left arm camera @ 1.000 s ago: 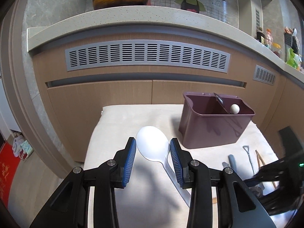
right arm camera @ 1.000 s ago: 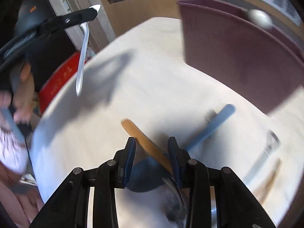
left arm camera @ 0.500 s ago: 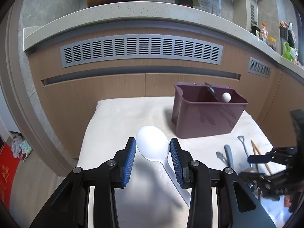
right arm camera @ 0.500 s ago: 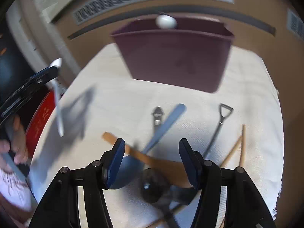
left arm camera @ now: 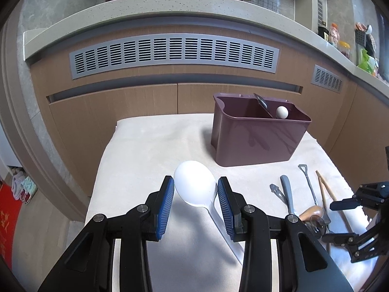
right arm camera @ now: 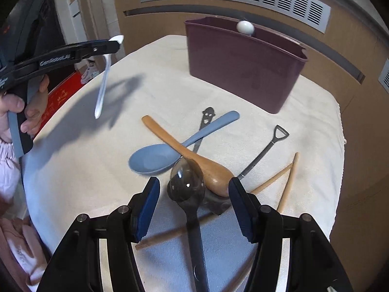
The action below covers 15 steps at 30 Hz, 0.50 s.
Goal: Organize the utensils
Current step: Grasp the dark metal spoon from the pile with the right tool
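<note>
Utensils: loose on the cloth-covered worktop (right arm camera: 316, 126); the dark translucent plastic spoon (right arm camera: 187, 182) is low in the centre of the right view.
Right hand-held gripper (right arm camera: 194, 203): mine, jaws wide apart, holding nothing, with that spoon's bowl between the blue pads.
Deciding relation: the dark spoon's long axis runs straight back toward me along the fingers, so I judge the pads would close across its neck.
Pile: the brown wooden spoon (right arm camera: 194, 158) lies over the light blue plastic spoon (right arm camera: 155, 158), its bowl touching the dark one.
Left hand-held gripper (left arm camera: 195, 203): clamped on the white plastic rice spoon (left arm camera: 194, 185), held above the worktop.
Destination: dark purple plastic bin (right arm camera: 243, 65), upper centre, well apart from the pile.
View difference: only the right view shows the white handle hanging free; only the left shows inside the bin.
</note>
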Motion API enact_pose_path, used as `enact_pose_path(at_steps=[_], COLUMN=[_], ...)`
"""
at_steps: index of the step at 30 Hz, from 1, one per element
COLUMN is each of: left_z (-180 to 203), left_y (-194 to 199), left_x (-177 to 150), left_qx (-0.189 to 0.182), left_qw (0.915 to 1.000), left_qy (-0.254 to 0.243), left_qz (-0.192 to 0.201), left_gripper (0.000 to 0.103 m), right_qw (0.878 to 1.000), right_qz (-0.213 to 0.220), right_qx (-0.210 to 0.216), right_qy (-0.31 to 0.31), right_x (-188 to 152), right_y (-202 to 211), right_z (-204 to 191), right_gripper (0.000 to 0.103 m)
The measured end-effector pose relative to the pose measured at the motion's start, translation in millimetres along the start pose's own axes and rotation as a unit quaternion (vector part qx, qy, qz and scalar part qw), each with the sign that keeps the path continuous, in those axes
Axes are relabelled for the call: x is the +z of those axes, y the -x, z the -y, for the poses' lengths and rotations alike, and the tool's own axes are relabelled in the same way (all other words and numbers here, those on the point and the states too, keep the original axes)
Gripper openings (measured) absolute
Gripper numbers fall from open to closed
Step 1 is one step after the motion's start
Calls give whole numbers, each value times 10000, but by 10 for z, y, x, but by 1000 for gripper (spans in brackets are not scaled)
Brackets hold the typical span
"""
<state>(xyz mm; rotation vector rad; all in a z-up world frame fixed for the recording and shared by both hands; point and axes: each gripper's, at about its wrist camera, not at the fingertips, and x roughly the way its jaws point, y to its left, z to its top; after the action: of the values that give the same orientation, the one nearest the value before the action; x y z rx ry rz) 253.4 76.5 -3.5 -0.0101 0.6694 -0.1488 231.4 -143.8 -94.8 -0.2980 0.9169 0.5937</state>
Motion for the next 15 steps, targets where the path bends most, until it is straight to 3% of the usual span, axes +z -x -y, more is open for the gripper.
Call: enact_pose_path(at_steps=[7,8,9,11,15], left_z=[78,105,139,201,354], left_y=[13,40,76,153,334], left_x=[13,10,3,-14,-48], left_qx=[-52,-47,-52,-88,-97], left_qw=[9999,9999,9999,9999,9993], left_qy=[5,-33,-73,-134,-286], left_qz=[-105,-89,-63,15,223], left_gripper=[38,38,38,38,38], right_qw=[10000,9999,9999,9998,9988], right_qz=[26,3,-33,-54,402], right_qx=[5,46,4,-82,-134], right_qy=[-29,-92,-158,-194,-245], right_x=[-35,-41,-53,-75,-131], right_y=[-139,-164,-184,-179,89], right_z=[-29,-15,-8,0,17], right_gripper=[54,37,31,30,30])
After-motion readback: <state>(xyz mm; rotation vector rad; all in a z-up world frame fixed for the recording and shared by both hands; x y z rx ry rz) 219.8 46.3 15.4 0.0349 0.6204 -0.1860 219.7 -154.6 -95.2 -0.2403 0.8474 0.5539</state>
